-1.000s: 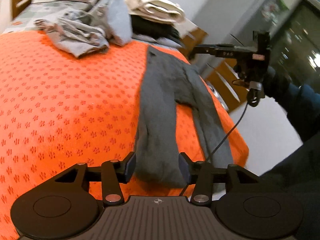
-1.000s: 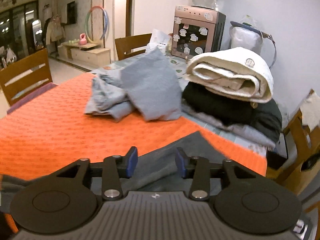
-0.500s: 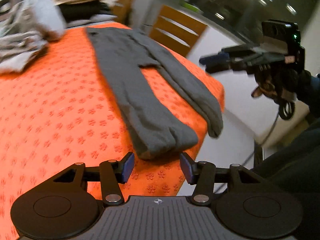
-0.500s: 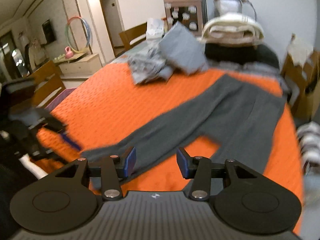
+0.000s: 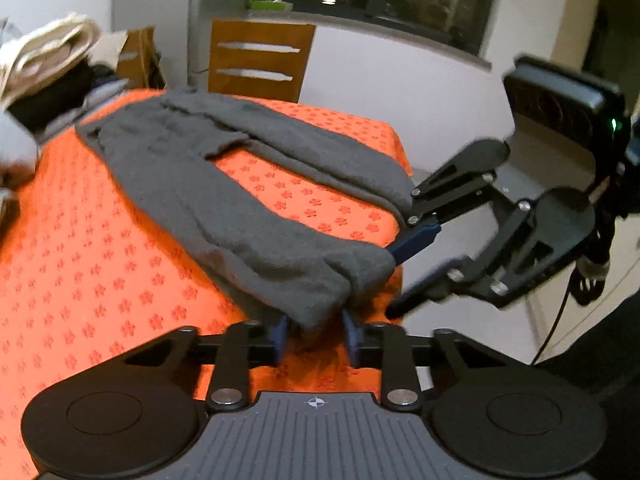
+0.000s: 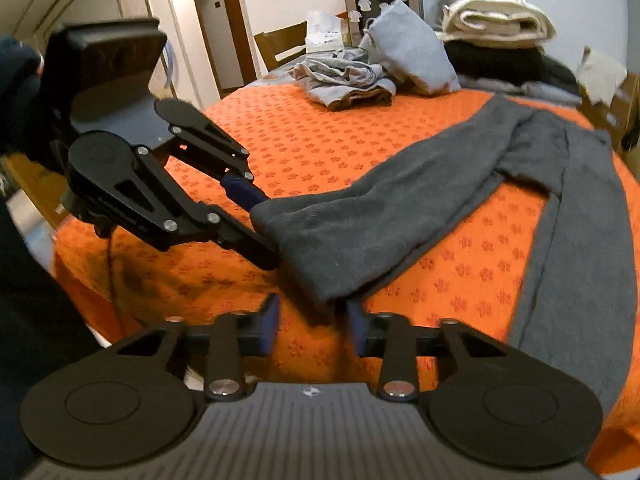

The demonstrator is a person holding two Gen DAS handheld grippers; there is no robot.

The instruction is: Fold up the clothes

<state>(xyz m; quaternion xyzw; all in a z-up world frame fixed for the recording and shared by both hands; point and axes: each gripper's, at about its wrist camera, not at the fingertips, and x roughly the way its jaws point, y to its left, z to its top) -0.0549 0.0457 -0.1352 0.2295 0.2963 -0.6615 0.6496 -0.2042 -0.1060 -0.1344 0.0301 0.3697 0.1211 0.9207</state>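
Observation:
Dark grey trousers [image 5: 208,184] lie flat on the orange patterned tablecloth [image 5: 80,240], legs spread toward me; they also show in the right wrist view [image 6: 400,208]. My left gripper [image 5: 314,334] is open with its jaws either side of the near leg's cuff [image 5: 320,284]. My right gripper [image 6: 312,322] is open at the other corner of the same cuff [image 6: 320,256]. In the left wrist view the right gripper [image 5: 396,256] comes in from the right. In the right wrist view the left gripper [image 6: 268,228] comes in from the left. The other leg [image 6: 580,248] lies alone.
A crumpled light grey garment pile [image 6: 372,68] and a stack of folded cream and black clothes [image 6: 496,40] sit at the far end. Wooden chairs [image 5: 260,64] stand beyond the table edge. The cloth's corner drops off near both grippers.
Both grippers have swung down from the far end and side of the table to the cuff of the near trouser leg. Both jaws stay open.

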